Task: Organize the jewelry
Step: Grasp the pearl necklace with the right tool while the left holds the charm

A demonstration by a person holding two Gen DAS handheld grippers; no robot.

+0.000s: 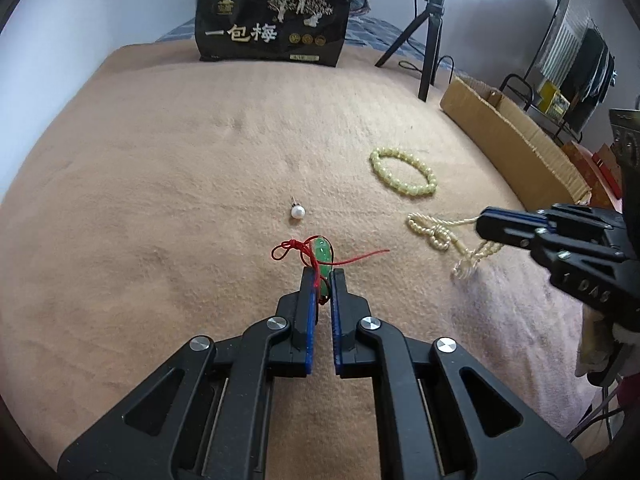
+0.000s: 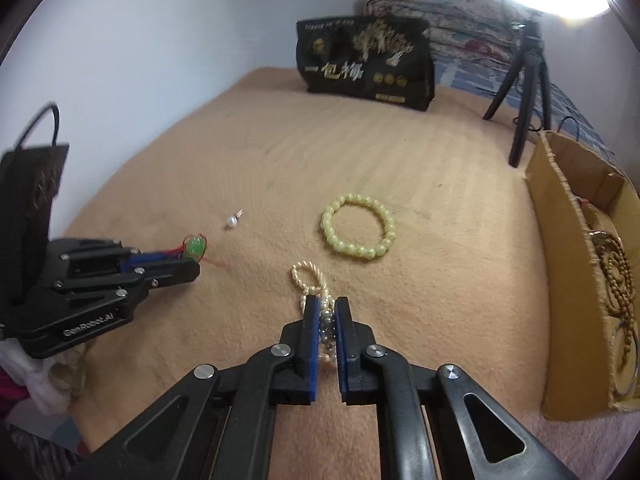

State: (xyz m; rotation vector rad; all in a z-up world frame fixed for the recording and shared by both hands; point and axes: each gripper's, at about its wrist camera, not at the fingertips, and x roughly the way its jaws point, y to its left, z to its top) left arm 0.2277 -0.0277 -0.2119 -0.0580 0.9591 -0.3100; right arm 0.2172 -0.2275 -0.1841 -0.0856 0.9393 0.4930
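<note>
Between the left gripper's (image 1: 323, 280) fingers a green jade pendant (image 1: 322, 255) on red cord is pinched; the right gripper (image 2: 325, 308) pinches a pearl strand (image 2: 308, 282) just above the bed (image 1: 160, 160). Pickup done, I judge; next, carry both to the cardboard box (image 2: 560, 264).

both claws (image 1: 324, 276) (image 2: 326, 308) clamped (angled down)

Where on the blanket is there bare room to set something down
The widest bare patch runs from the pearl earring back to the black bag and out to the wall. It is crowded on the cardboard box side, around the yellow bead bracelet and pearl necklace.
</note>
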